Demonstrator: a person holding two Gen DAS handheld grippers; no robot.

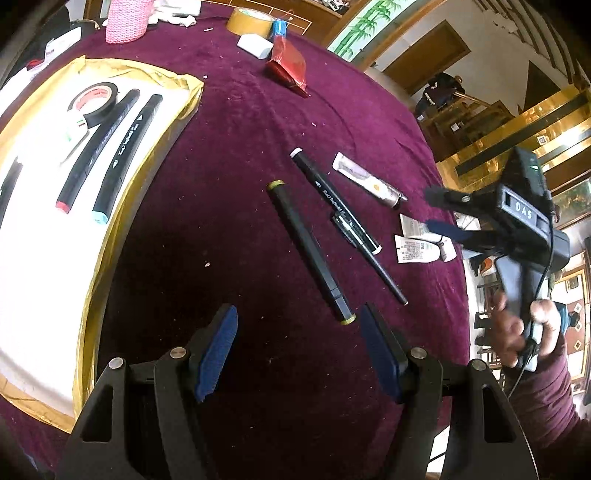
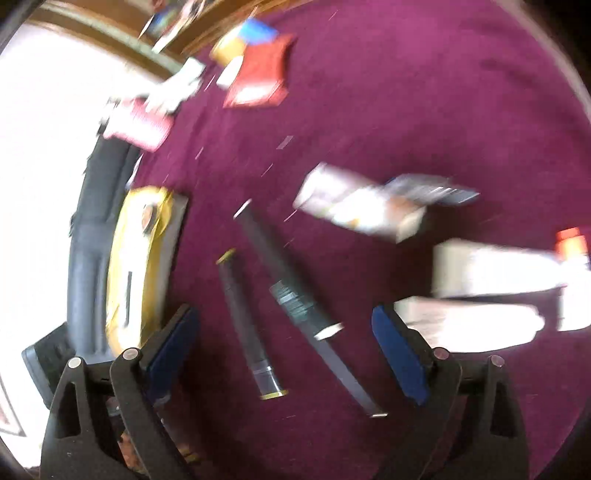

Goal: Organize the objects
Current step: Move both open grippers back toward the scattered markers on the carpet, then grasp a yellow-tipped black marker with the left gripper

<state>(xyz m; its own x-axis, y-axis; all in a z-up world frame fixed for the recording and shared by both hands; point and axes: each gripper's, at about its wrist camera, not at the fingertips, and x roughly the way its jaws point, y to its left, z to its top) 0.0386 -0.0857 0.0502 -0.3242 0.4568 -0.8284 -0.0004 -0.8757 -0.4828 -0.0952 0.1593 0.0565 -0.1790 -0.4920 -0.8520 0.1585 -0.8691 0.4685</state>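
Observation:
A gold-edged white tray (image 1: 37,258) at the left holds two black markers (image 1: 125,158), a roll of black tape (image 1: 96,100) and another dark pen. On the purple cloth lie a yellow-capped black marker (image 1: 310,254), a white-capped marker (image 1: 332,199) and a thin black pen (image 1: 373,258). My left gripper (image 1: 299,350) is open and empty, just short of the yellow-capped marker. My right gripper (image 2: 284,354) is open and empty above the same markers (image 2: 243,317); it also shows in the left wrist view (image 1: 439,210). The right wrist view is blurred.
Small tubes (image 1: 369,181) and white packets (image 1: 421,243) lie to the right of the markers. A red packet (image 1: 288,66), a white eraser (image 1: 255,46), a brown tape roll (image 1: 249,22) and a pink cup (image 1: 127,20) stand at the far side.

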